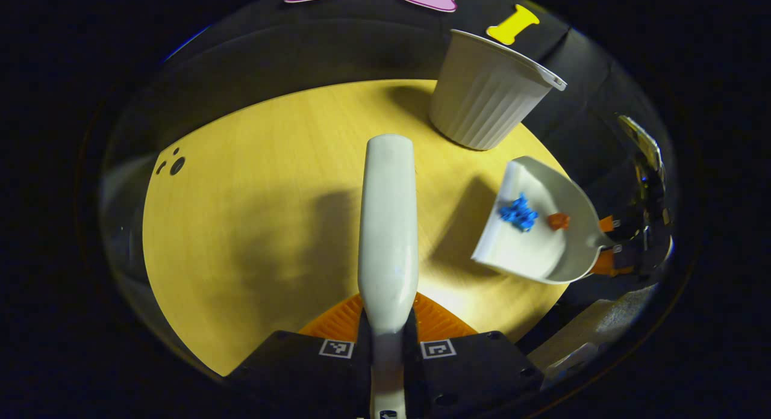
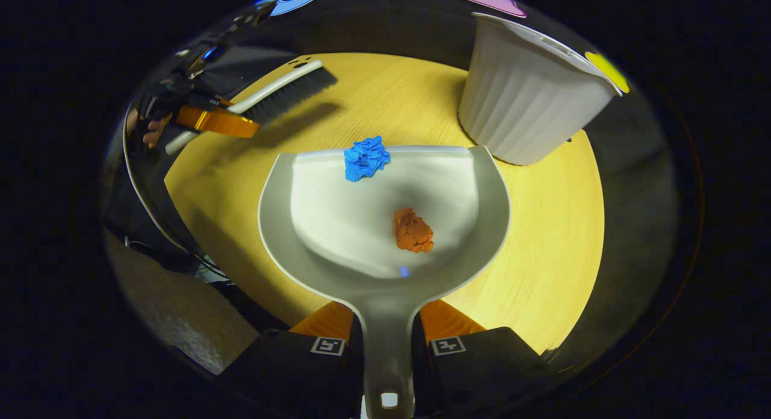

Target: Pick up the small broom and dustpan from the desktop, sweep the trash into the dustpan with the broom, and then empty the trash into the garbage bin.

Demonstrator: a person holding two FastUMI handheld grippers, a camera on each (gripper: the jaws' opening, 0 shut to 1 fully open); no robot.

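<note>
right gripper view: right gripper [image 2: 385, 335] has both fingers clamped on the dustpan [image 2: 385, 226] handle; pan held above the round wooden desktop [image 2: 542, 238].
trash: blue paper wad [image 2: 365, 158] sits at the pan's far lip, orange wad [image 2: 413, 230] deeper in the pan; both are on board.
garbage bin: white ribbed garbage bin [image 2: 530, 106] stands far right, just beyond the pan, upright.
left gripper view: left gripper [image 1: 387, 341] fingers closed on the broom [image 1: 388, 226] handle, broom lifted off the desktop, left of the pan.
progress: pick-up and sweeping look done, no loose trash seen on the wood.
remaining: tip the pan over the bin; blue wad could slip off first.
</note>
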